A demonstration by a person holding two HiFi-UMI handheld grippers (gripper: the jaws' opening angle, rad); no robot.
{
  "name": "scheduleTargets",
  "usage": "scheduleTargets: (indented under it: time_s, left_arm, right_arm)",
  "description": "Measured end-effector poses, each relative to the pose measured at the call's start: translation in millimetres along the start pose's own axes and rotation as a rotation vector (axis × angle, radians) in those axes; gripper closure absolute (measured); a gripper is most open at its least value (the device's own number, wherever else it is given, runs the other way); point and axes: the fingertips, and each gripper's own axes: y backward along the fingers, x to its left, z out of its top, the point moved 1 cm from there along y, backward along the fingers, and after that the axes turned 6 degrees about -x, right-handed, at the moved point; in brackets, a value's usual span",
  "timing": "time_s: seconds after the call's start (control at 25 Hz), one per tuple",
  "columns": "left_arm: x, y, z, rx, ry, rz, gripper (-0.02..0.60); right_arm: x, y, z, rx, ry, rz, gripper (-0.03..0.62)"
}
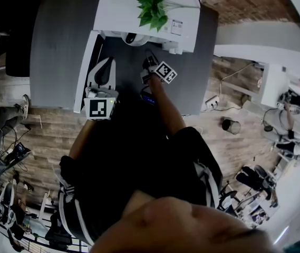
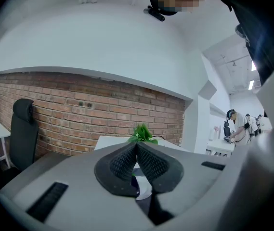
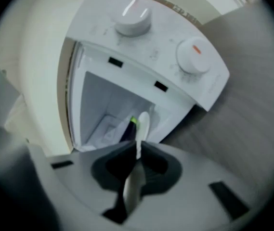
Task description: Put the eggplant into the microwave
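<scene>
**Eggplant at the mouth of the microwave**

In the right gripper view the eggplant (image 3: 128,129) shows at the centre of the frame, dark and glossy with a green stalk end. It sits low in the open front of the microwave (image 3: 165,47). The right gripper (image 3: 137,150) has its jaws closed on a thin white strip (image 3: 141,129) just beside the eggplant. This may be a plate rim seen edge-on, but blur hides whether the eggplant rests on it.

The left gripper (image 2: 137,146) has its jaws closed, tips meeting, with nothing clearly between them. In the head view it hangs by the open door (image 1: 85,73) at left of centre.

The eggplant looks small, light and smooth-skinned, so it is probably slippery and apt to roll. A grip across the thick middle would suit better than the stalk.
</scene>
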Motion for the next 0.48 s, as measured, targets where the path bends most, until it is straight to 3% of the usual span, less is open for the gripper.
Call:
scheduleTargets:
  time_s: [0.12,0.32,0.48]
  left_arm:
    - [-0.1,2.7,1.0,-0.006,0.005,-0.001,0.545]
    - [-0.5,7.5,3.0,-0.006,-0.004,-0.005,0.545]
    - [-0.4,8.0,1.3,-0.002,0.002,-0.008,0.545]
  right_arm:
    - [14.5,-0.2,-7.0,0.040,0.196,-0.006,0.553]
    - [29.8,3.3,-23.3,0.115,0.524,-0.099,0.557]
    - [35.4,-2.8,-39.3,0.169,0.656,-0.144,0.557]
